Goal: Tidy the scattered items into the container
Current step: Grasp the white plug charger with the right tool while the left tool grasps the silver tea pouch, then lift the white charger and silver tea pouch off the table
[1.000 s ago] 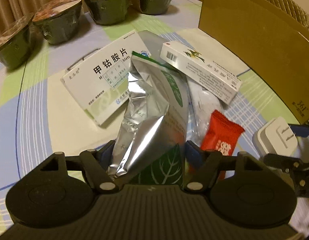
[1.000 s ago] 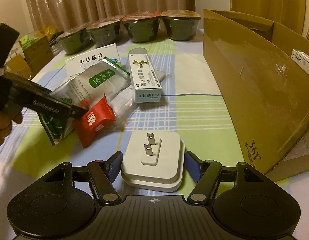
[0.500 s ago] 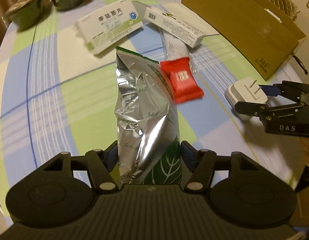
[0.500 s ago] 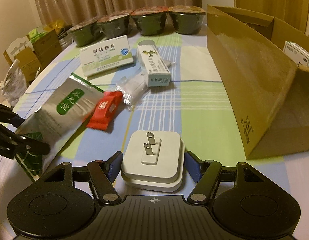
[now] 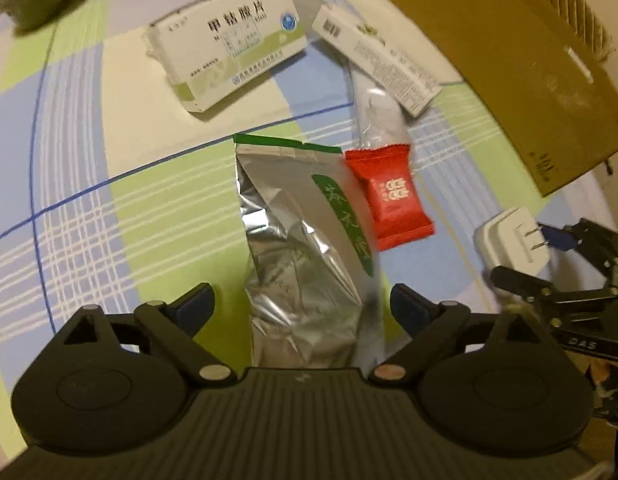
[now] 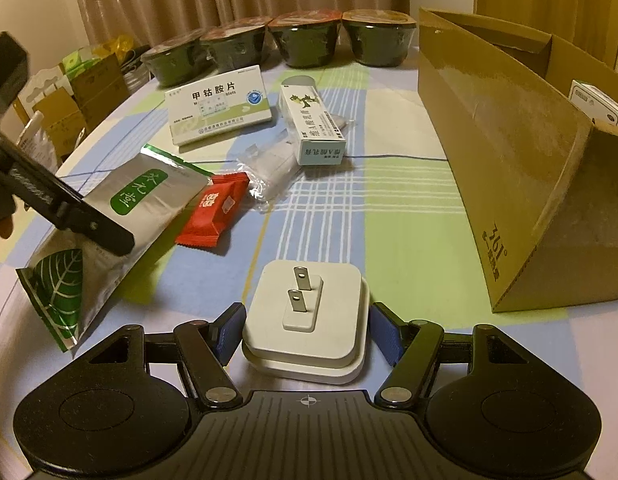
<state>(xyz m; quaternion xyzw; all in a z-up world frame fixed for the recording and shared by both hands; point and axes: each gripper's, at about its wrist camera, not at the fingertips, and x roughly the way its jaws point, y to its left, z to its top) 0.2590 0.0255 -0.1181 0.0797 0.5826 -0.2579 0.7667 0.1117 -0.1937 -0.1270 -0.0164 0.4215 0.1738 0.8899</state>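
Since the earlier frames the left gripper (image 5: pixel 301 308) has spread its fingers, and the silver pouch (image 5: pixel 305 240) now lies flat on the tabletop (image 5: pixel 89 208) between them, touched by neither blue pad. In the right wrist view the same pouch (image 6: pixel 121 220) lies at the left with a black finger of the left gripper across its middle and a green leaf print at its near end. A red snack packet (image 5: pixel 389 196) lies just to the right of the pouch, its edge touching the pouch's side. Beyond it a clear plastic packet (image 5: pixel 379 116) runs away toward a long white box (image 5: pixel 377 52), which rests on the packet's far end. A wider white medicine box (image 5: pixel 229 44) lies to the left of that, farther off.

The right gripper (image 6: pixel 307 332) holds a white plug adapter (image 6: pixel 305 320) between its fingers, the blue pads against the adapter's two sides, prongs facing away from the camera's body. The adapter sits low over the tabletop; whether it touches the cloth I cannot tell.

The cardboard box (image 6: pixel 509 160) stands open at the right, well apart from the pouch, with a small white carton (image 6: pixel 597 100) showing inside it. Four dark sealed bowls (image 6: pixel 301 40) line the far edge of the tabletop.
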